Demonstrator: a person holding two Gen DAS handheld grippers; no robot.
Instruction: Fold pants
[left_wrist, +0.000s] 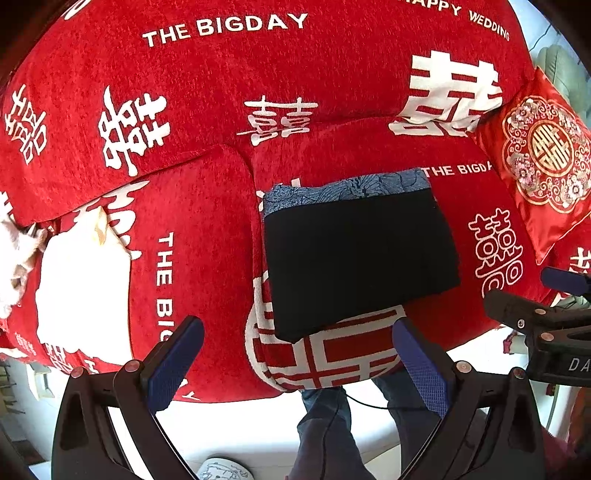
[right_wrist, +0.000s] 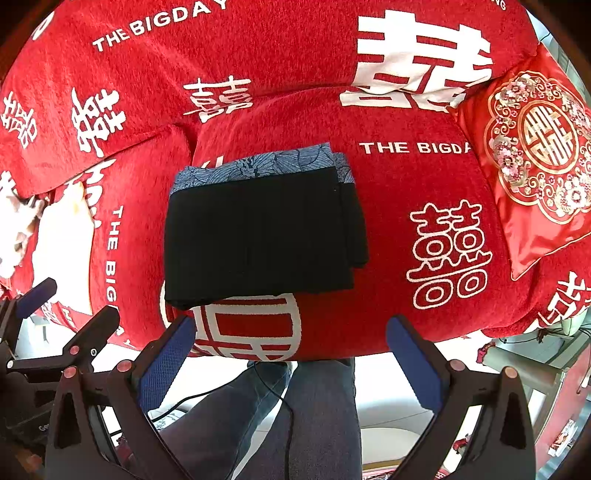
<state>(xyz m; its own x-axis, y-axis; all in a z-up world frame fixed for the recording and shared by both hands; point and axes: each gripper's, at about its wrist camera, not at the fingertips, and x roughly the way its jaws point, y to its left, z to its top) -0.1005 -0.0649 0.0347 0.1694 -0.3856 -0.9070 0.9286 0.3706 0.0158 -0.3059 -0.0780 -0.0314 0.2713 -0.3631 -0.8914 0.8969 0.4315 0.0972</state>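
Note:
The black pants (left_wrist: 360, 258) lie folded in a neat rectangle on a red sofa seat (left_wrist: 207, 258); they also show in the right wrist view (right_wrist: 262, 236). A blue patterned garment (left_wrist: 347, 188) lies under their far edge, also seen in the right wrist view (right_wrist: 258, 164). My left gripper (left_wrist: 299, 354) is open and empty, held back from the seat's front edge. My right gripper (right_wrist: 291, 350) is open and empty, just in front of the pants. The right gripper shows at the right edge of the left wrist view (left_wrist: 554, 317).
A red embroidered cushion (right_wrist: 532, 155) leans at the right of the sofa. A white cloth (left_wrist: 81, 280) lies on the left seat. The person's legs in jeans (right_wrist: 295, 413) stand below the seat edge on a white floor.

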